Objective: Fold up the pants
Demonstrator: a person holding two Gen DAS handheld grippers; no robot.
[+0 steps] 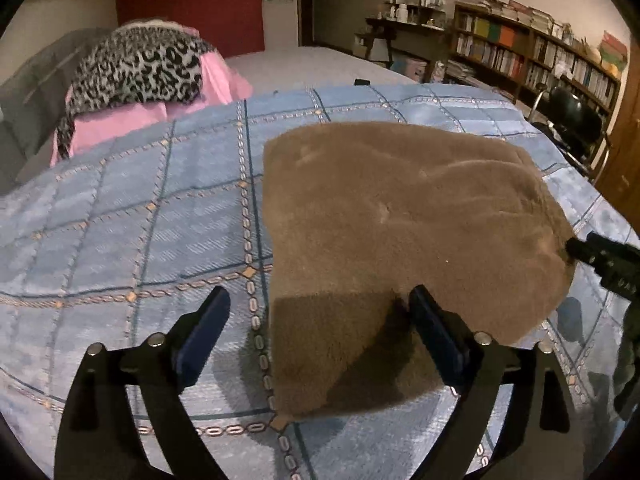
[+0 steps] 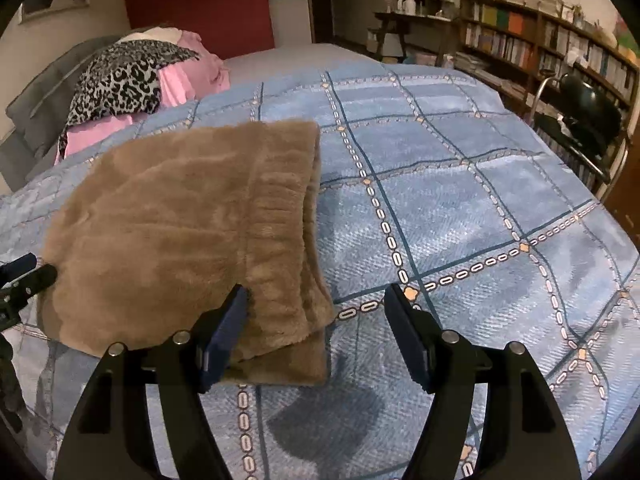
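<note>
Two tongs stand wide apart, gripping nothing, at the near edge of folded brown fleece pants [image 1: 400, 220] lying on the bed's blue checked bedspread [image 1: 140, 220]. Left tongs [image 1: 320, 320] straddle the pants' left near corner; right tongs [image 2: 316, 320] straddle the elastic waistband [image 2: 280, 220] corner.
</note>
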